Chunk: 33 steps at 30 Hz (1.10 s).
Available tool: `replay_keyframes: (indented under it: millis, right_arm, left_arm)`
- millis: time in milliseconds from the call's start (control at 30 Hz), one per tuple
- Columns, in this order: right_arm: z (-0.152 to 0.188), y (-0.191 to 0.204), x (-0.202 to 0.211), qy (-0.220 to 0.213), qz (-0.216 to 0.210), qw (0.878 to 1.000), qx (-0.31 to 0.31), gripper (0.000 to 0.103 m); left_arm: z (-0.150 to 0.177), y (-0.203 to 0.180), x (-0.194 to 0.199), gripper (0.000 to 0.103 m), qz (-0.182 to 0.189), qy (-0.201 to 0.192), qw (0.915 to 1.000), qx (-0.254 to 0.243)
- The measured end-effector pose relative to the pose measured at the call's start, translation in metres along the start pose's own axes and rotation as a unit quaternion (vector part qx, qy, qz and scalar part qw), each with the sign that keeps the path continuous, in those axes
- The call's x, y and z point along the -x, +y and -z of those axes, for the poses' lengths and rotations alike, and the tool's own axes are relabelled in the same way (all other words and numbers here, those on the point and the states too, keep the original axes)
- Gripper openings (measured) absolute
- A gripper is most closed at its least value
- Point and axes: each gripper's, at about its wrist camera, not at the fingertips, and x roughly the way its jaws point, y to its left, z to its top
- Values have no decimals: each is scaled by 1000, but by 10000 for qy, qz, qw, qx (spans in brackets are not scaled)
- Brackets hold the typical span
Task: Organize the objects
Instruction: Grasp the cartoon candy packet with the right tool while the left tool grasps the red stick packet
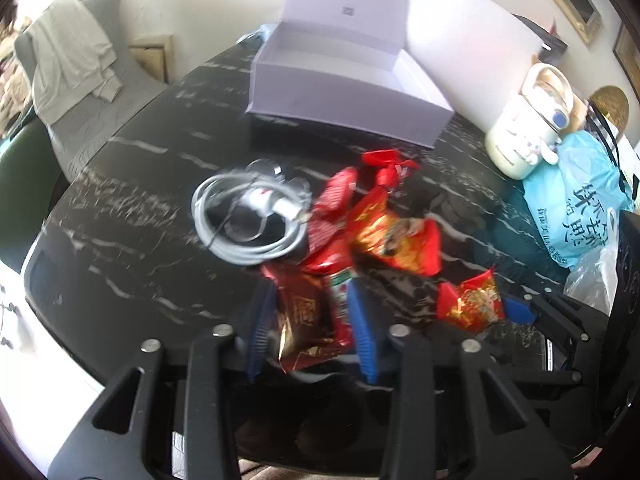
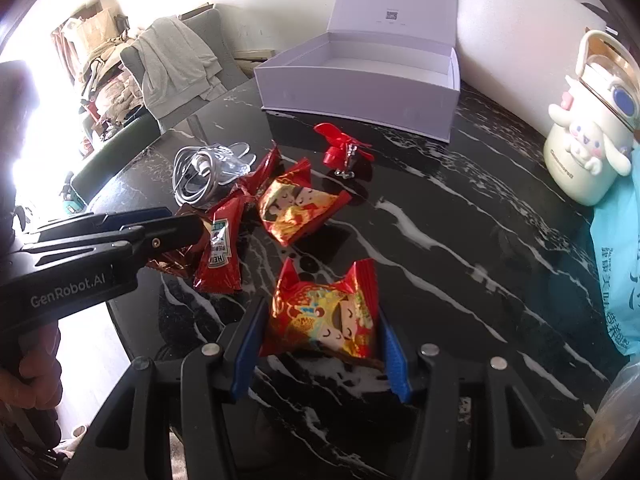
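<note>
Rt gripper [image 2: 322, 340]: jaws wide, blue pads either side of red-gold snack pkt [image 2: 324, 316]; we see no firm contact, pkt looks to rest on black marble table [image 2: 460, 216].
Lt gripper [image 1: 310, 320]: narrower, straddling brown foil pkt [image 1: 298, 320] and ketchup sachet [image 1: 340, 292]; we cannot tell if clamped.
Box [image 2: 360, 80]: white, lid up, looks empty, far side of table.
Loose items: 2nd red-gold pkt [image 2: 296, 208], coiled white cable [image 2: 196, 176], red bow [image 2: 340, 146], all between grippers and box.
Risk: we judge lt may lift two items, one dropping; slick foil could slip from rt pads.
</note>
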Motion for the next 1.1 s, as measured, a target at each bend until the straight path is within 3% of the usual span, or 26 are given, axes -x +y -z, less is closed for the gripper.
replay_keyframes:
  millis: [100,433,500,567,633,667,733,833,1100]
  right_arm:
    - [1,-6,0,18,15,10000,-62,54]
    - [3,-16,-1,54,57,9998,-155,54]
    - [3,-18,-1,63,60,9998,-171,54]
    - [4,-19,-1,63,61,9998,-195,54]
    - [4,-21,-1,54,61,9997,-221,54]
    - [3,-21,-1,51,61,9997,-228,54]
    - [3,-21,-1,47,66,9997,-234,54]
    - [4,-21,-1,43,66,9997,-238,54]
    - [0,-19,8,-96,70,9997,-215,54]
  left_arm:
    - [-3,-10,0,54,81,-67,9999,-133]
    - [-7,-30,-26,55,-79,250,9993,-267]
    - [-6,-32,-27,55,-120,126,9993,-318]
    - [-5,-38,-29,47,-231,97,9984,-506]
    - [-2,-43,-35,31,-474,197,9963,-691]
    - [0,-45,-34,29,-576,97,9953,-779]
    - [1,-46,-35,17,-559,111,9947,-857]
    - [-1,-41,-31,16,-249,166,9971,-703]
    - [-3,-43,-9,15,-100,6,9968,-793]
